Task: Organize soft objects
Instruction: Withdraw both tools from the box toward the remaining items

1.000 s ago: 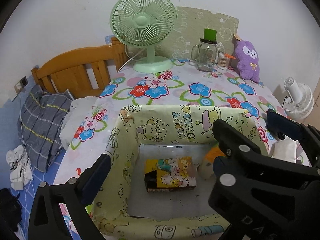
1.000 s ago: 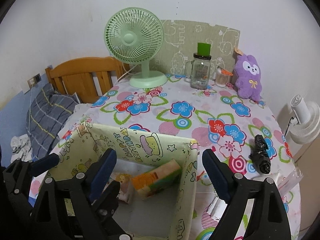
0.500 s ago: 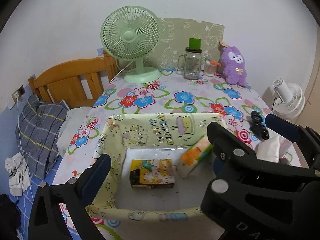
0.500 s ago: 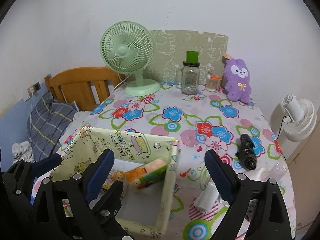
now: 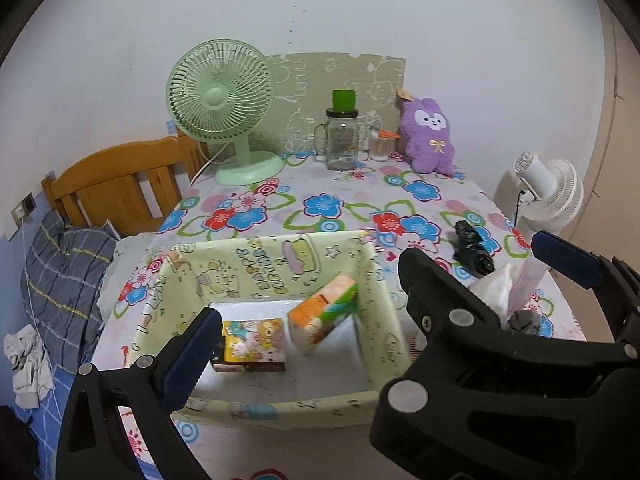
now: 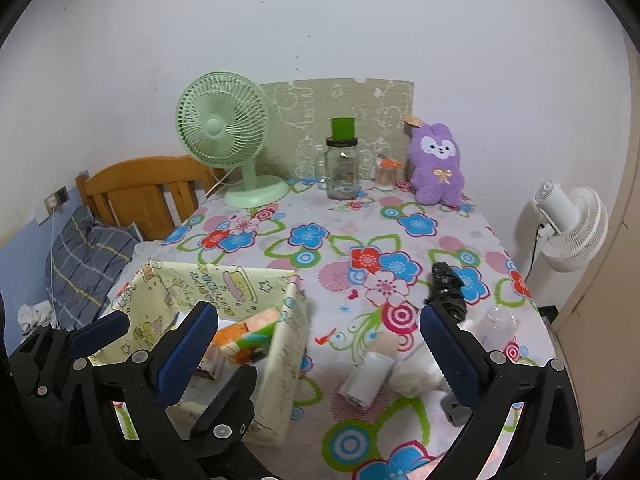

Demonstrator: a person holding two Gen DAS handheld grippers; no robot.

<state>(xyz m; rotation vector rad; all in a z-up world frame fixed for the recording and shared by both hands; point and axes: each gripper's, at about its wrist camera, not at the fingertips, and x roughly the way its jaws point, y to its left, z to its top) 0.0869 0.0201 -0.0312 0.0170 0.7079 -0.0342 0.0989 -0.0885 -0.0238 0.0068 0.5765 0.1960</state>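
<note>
So far: 2 tissue packs (image 5: 322,311) put in box (image 5: 382,300) | roll (image 6: 366,379), tissues (image 5: 505,285), black bag (image 6: 446,287) left at table's right edge (image 6: 532,304) | right gripper (image 6: 316,340) jaws just opened wide, nothing held | left gripper (image 5: 304,300) jaws spread, empty.

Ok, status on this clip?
Left gripper and right gripper open, empty; right jaws just opening. Tissue pack leaning inside box. White roll, black bag outside it.
</note>
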